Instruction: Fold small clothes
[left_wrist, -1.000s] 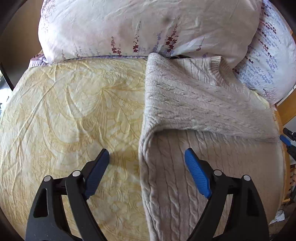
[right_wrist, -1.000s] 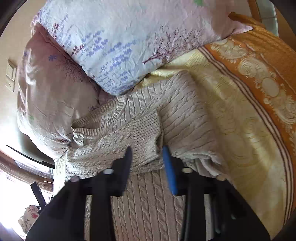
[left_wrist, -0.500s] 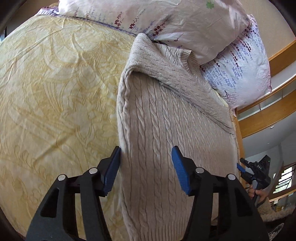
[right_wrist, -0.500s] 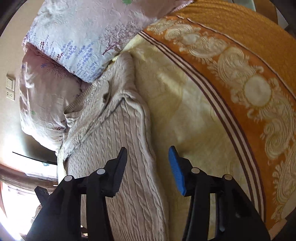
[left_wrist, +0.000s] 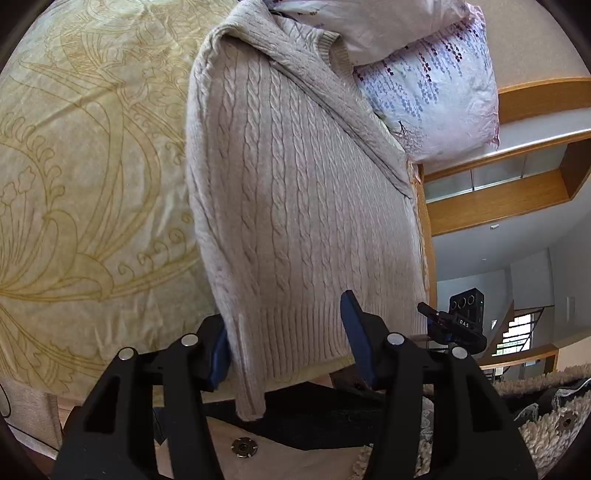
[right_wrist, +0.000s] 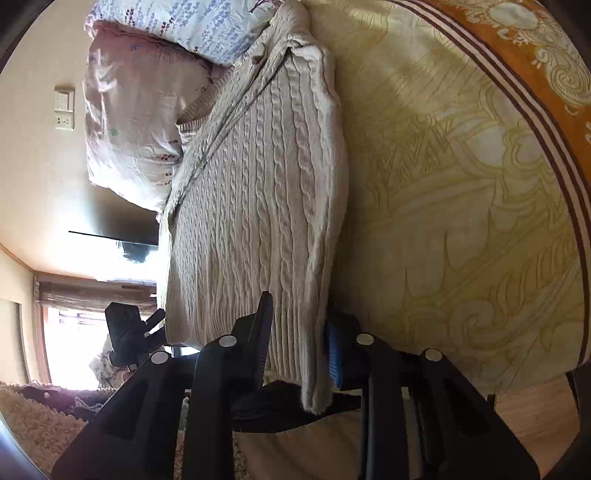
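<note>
Now | left gripper (left_wrist: 288, 339) wide, straddling sweater (left_wrist: 295, 184) hem | right gripper (right_wrist: 297, 332) likewise

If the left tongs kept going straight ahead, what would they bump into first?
Probably the sweater: its ribbed hem already lies between the open left tongs, so they'd meet the knit straight away.

Left gripper (left_wrist: 288, 332): jaws spread wide, one blue pad (left_wrist: 356, 332) plainly visible, the other partly hidden. Right gripper (right_wrist: 297, 332): jaws parted, somewhat narrower; possibly touching something, contact unclear. Both pointed forward, level.
</note>
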